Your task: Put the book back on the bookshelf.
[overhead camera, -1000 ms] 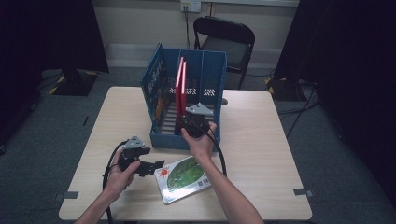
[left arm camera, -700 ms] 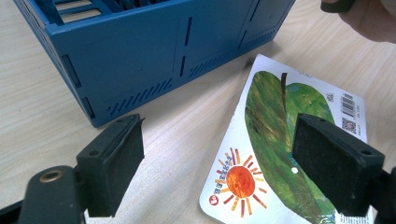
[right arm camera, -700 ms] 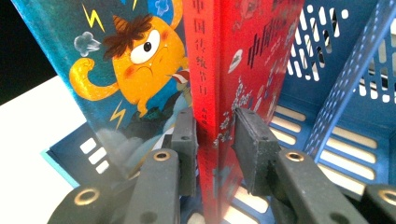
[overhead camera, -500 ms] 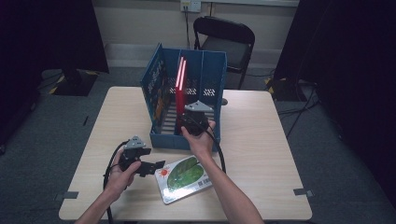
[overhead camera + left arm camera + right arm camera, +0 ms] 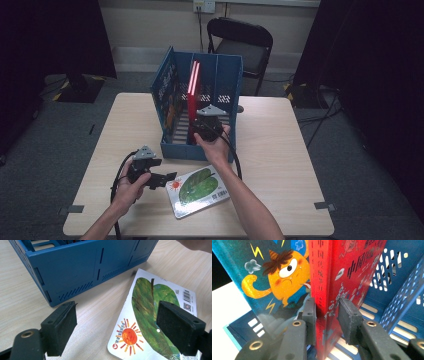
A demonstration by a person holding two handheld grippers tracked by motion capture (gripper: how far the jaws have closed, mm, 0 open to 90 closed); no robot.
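Right gripper [image 5: 325, 308] clamping red book [image 5: 334, 277]; alongside, orange-monster book [image 5: 274, 277]; left gripper [image 5: 117, 327] agape.

Both forearms are bare, with no sleeves in sight. The left gripper [image 5: 165, 179] and right gripper [image 5: 199, 131] are black, each topped by a grey three-cornered plate and trailing a black cable. Their jaws carry thick black foam pads [image 5: 61, 326] and brass-ringed screw holes.

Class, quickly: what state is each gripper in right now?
Left gripper: open, holding nothing, above the leaf book.
Right gripper: jaws either side of the upright red book in the blue rack; a gap shows at one pad, so grip cannot be told.
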